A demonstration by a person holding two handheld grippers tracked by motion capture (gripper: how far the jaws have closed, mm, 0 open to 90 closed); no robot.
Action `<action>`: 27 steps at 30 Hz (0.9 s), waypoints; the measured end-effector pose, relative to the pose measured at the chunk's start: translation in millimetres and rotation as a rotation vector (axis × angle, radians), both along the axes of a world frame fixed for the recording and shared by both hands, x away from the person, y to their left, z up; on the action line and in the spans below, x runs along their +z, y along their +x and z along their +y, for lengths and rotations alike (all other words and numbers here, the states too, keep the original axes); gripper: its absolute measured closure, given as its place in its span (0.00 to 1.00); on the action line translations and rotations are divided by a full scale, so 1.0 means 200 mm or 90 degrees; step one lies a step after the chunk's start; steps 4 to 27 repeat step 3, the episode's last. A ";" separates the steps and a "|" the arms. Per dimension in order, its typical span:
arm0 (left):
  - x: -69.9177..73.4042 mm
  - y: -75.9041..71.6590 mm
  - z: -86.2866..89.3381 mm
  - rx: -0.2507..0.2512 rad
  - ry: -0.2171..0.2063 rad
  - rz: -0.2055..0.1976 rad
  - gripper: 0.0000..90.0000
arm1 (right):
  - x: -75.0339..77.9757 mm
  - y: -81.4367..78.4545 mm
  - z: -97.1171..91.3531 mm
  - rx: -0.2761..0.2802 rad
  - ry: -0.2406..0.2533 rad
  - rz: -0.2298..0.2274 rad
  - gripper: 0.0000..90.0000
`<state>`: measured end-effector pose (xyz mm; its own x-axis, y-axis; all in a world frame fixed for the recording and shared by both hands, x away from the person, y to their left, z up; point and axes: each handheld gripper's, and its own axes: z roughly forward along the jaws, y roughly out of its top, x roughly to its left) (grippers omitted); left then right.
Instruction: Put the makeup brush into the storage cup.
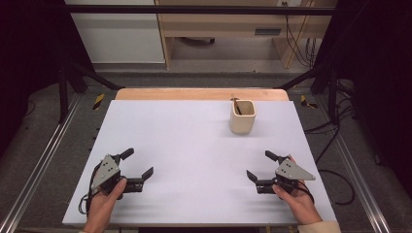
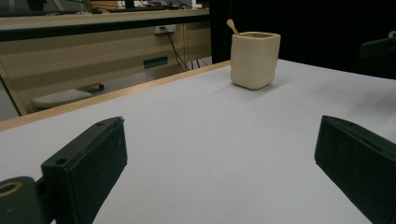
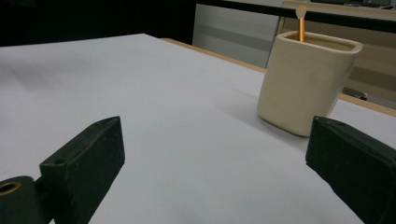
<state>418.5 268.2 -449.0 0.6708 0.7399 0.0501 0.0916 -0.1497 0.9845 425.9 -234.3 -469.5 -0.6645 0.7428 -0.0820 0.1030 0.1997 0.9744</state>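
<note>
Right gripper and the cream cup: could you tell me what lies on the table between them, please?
Nothing: bare white table runs from the right gripper to the cup, as the high view and right gripper view show.

Cream square-sided ceramic cup (image 3: 306, 81): matt, faintly uneven glaze, soft sheen. Thin orange-brown wooden stick (image 3: 301, 25) in it, smooth. White tabletop sheet (image 1: 194, 145): matt, smooth, paper-like or laminate, cannot tell which; light wooden edge strip (image 1: 201, 93) at far side, satin. Left gripper (image 1: 138, 167) and right gripper (image 1: 260, 166): black matt plastic jaws, pads finely textured; grey three-cornered plates look like dull metal.
</note>
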 end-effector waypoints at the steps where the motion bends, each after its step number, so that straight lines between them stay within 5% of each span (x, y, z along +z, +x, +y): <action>1: 0.00 -0.01 0.00 0.000 -0.001 -0.001 0.02 | 0.00 0.00 0.00 0.001 0.007 -0.004 0.06; 3: 0.01 -0.02 0.00 -0.001 -0.004 -0.004 0.02 | 0.01 0.00 -0.01 -0.001 0.027 -0.007 0.06; 27: 0.01 -0.02 0.00 -0.001 -0.004 -0.004 0.02 | 0.01 0.00 -0.01 -0.001 0.027 -0.007 0.06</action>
